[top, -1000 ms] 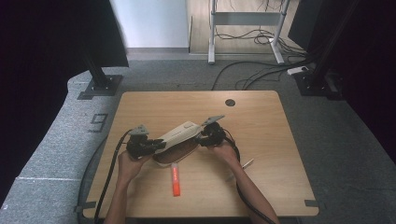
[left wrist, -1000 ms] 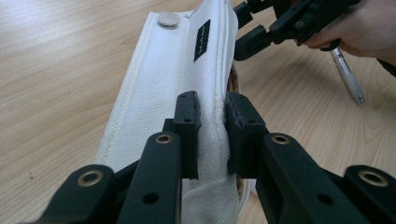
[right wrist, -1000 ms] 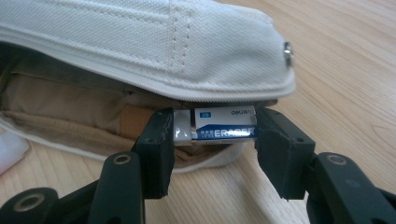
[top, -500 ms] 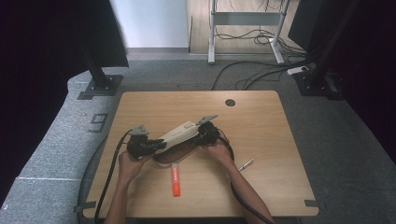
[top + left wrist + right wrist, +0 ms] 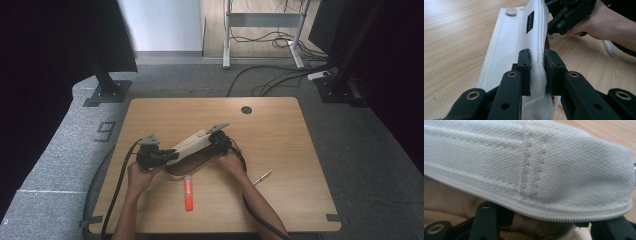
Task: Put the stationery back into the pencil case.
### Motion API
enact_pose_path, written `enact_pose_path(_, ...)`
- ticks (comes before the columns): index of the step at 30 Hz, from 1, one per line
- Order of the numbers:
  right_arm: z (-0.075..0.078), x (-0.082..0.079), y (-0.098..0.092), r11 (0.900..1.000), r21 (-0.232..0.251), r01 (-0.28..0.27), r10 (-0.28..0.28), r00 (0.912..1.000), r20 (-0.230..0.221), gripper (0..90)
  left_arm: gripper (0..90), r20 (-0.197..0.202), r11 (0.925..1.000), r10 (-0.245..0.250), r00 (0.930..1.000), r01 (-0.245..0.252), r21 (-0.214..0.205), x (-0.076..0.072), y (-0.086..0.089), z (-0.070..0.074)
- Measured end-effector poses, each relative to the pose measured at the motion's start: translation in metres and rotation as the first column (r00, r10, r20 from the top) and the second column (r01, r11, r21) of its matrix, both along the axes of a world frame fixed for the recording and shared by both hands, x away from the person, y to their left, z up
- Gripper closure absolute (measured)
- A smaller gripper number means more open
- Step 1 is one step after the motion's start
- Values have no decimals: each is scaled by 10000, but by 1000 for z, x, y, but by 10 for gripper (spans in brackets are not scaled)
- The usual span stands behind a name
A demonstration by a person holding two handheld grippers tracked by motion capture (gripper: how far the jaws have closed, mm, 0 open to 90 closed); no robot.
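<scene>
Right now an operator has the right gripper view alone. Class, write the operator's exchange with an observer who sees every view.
Operator: What is this white cloth?
Observer: A long pouch, held at a slant over the table.
Operator: What has its other end?
Observer: The left gripper, shut on the seam.

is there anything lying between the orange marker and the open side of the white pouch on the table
Nothing visible does. The orange marker lies on bare table just below the white pouch, whose open side faces it.
</scene>
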State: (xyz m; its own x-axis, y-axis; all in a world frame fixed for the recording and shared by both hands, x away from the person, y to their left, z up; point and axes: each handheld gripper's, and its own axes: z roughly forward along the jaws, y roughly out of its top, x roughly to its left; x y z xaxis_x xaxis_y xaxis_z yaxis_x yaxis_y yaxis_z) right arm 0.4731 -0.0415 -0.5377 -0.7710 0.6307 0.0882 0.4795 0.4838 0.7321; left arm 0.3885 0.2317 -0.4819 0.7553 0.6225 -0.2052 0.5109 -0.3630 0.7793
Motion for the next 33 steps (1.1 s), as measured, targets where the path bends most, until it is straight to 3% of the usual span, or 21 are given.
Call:
enact_pose_path(10,8,-7,-5,9995,-9,-306,306,9994,-137,351,761,57,9999,69,10000,-70,87,0,1,0)
enact_pose_path(17,14,-16,-14,9954,-515,-802,796,9967,-129,314,760,74,9999,62,10000,-63,98,1,2,0)
enact_pose_path(33,24,-31,-52,9970,-224,-739,731,9967,-338,213,757,5,10000,-1,10000,1,99,1,2,-1)
